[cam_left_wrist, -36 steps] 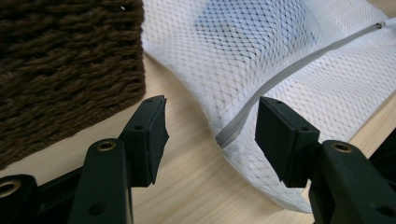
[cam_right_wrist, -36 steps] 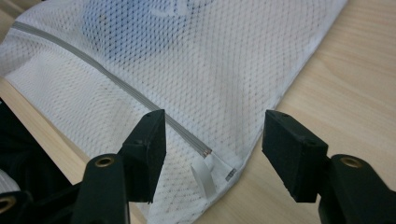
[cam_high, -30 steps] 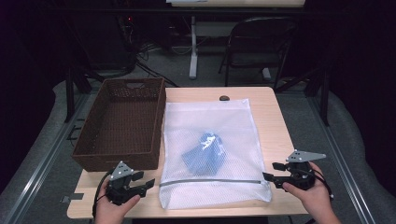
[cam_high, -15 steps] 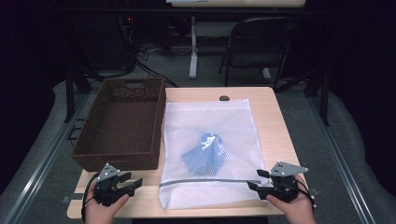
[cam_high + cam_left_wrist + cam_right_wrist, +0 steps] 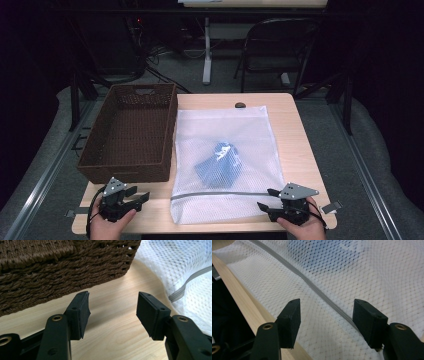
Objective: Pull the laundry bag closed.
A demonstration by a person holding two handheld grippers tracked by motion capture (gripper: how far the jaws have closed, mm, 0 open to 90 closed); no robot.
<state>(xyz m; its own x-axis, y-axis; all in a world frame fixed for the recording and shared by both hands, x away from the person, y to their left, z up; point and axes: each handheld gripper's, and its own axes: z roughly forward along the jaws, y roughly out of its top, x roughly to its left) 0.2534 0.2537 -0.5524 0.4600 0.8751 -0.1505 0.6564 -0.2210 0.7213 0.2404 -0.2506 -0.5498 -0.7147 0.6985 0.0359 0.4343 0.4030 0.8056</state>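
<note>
1. Since half a second ago both grippers have kept almost the same spots at the near edge of the table; over the full second before, both hands drew back toward the near edge, and the mesh bag and basket have not shifted.
2. The left gripper sits at the near left corner of the table, just in front of the near wall of the brown woven basket. Its jaws stand wide apart with nothing between them but bare wood.
3. In the left gripper view the basket's wall fills the far side, and the bag's edge with its grey zip lies off to the right, apart from the jaws.
4. The right gripper rests at the near right, at the bag's near right corner. Its jaws are spread wide and hold nothing; the mesh lies beneath them.
5. The white mesh laundry bag lies flat in the middle of the table, just right of the basket, its grey zipper running across near the near edge.
6. A blue folded cloth lies inside the bag, around its middle.
7. A small dark object sits at the far edge of the table.
</note>
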